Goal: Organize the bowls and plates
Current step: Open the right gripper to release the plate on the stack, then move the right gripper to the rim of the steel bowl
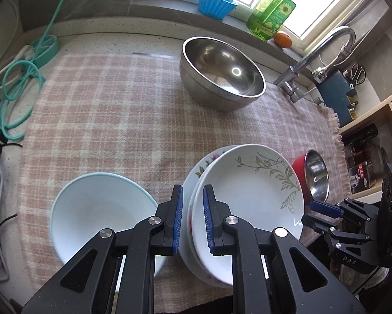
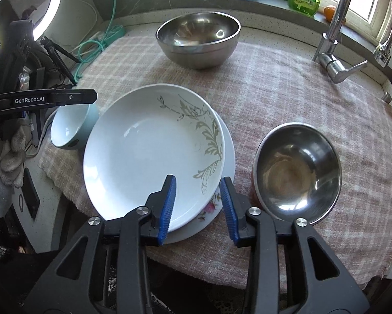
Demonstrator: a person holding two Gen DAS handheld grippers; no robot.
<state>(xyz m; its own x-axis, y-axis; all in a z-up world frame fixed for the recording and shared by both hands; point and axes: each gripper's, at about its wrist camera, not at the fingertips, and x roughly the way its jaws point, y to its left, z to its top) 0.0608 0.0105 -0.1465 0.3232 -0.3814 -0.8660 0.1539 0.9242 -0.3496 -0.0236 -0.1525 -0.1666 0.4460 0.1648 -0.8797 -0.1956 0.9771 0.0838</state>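
Straddling stacked plates' (image 2: pixel 149 151) rim: right tool (image 2: pixel 198 204).

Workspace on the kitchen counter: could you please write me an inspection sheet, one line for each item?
Surface: checked cloth spread over the counter, lying flat.
Job's things: plate stack, leaf plate on a flowered one; light blue bowl beside it; large steel bowl at the back; small steel bowl, red outside, to the right.
Clutter: blue cup, green soap bottle and orange on the sill.
Grippers: left claw shut on the stack's rim; right claw open, astride the rim.
Cables: teal cord coiled off the cloth, with white leads.
Surroundings: faucet, ring light, shelves.
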